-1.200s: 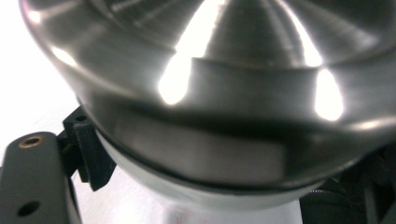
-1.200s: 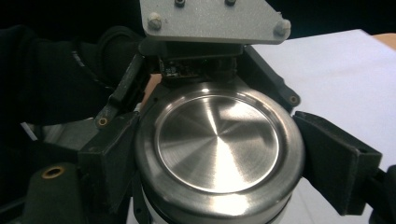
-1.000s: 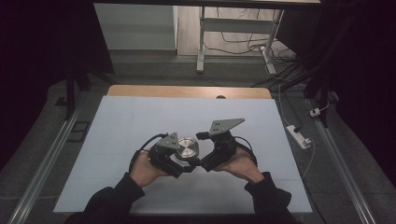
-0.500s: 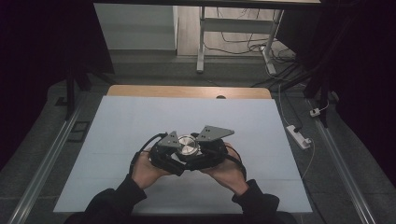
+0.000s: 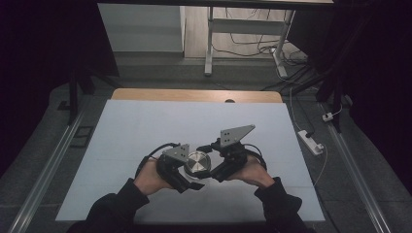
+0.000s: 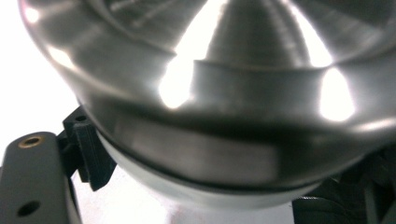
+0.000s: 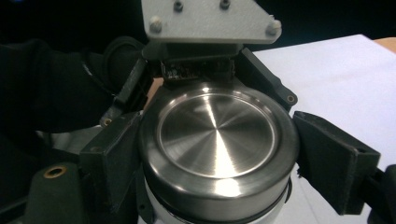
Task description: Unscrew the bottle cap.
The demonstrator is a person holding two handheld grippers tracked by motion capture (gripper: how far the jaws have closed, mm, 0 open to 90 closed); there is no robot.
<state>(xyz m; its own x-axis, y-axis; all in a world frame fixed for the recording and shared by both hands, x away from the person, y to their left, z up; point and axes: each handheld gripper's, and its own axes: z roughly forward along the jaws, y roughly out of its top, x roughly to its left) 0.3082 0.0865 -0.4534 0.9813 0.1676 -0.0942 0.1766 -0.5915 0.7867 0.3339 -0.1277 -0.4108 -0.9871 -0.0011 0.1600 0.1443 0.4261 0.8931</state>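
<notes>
A white jar [image 6: 154, 186] with a brushed steel lid [image 5: 197, 162] is held just above the white table sheet [image 5: 145, 126]. My left gripper [image 5: 194, 175] is shut on the jar's body below the lid [image 6: 243, 79]. My right gripper [image 5: 210, 161] comes in from the right. Its jaws closed on the lid [image 7: 217, 133] and have just eased open a little. The lid still sits between them with both pads [image 7: 119, 156] against its rim. The left gripper's grey plate [image 7: 208, 18] faces the right gripper's camera from behind the lid.
A wooden table edge [image 5: 194, 94] runs along the far side of the sheet. A white power strip [image 5: 311, 141] lies on the floor to the right. A desk frame [image 5: 210, 43] and cables stand beyond the table.
The right gripper, at first beside the lid, swung in low over it and closed. It has now turned back to the right with its plate raised. The left hand kept still.
</notes>
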